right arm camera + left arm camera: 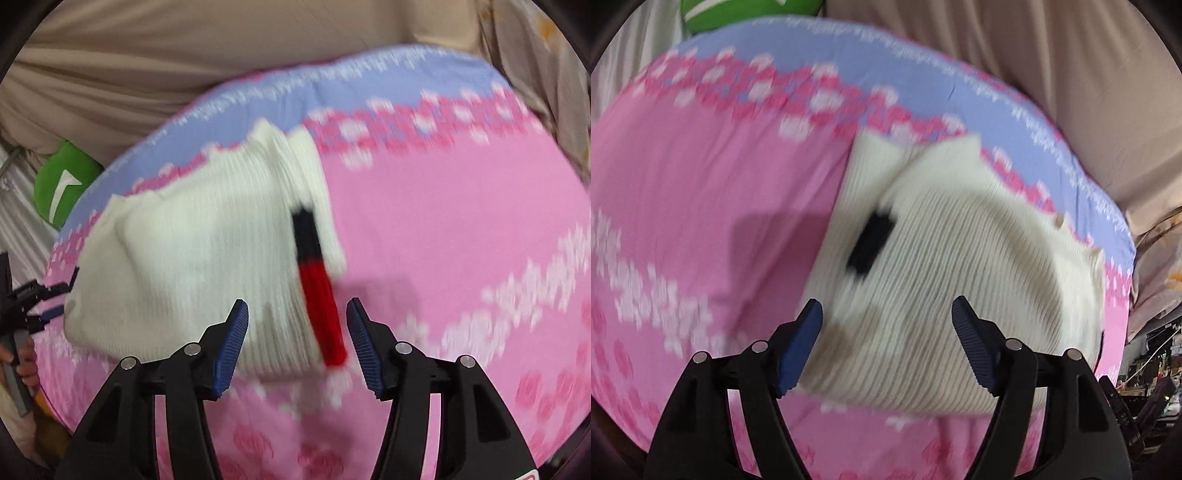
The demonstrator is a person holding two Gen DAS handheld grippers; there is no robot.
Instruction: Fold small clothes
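We are holding the left gripper (pixel 886 325) over the near edge of the knit (pixel 953 258), jaws released and wide, nothing between them. We judge we are lining up on that edge for a fold. The knit, white and ribbed, is lying partly folded on the pink sheet (pixel 701 177), well inside its blue border, so there is room to work. At its right side a black and red stripe (pixel 317 291) is running toward us. The right gripper (pixel 297 332) is hovering just above that stripe end, jaws likewise spread and empty. A green cushion (pixel 62 184) beyond the sheet is showing a white arrow mark; we are reading no writing anywhere, the blur being heavy.
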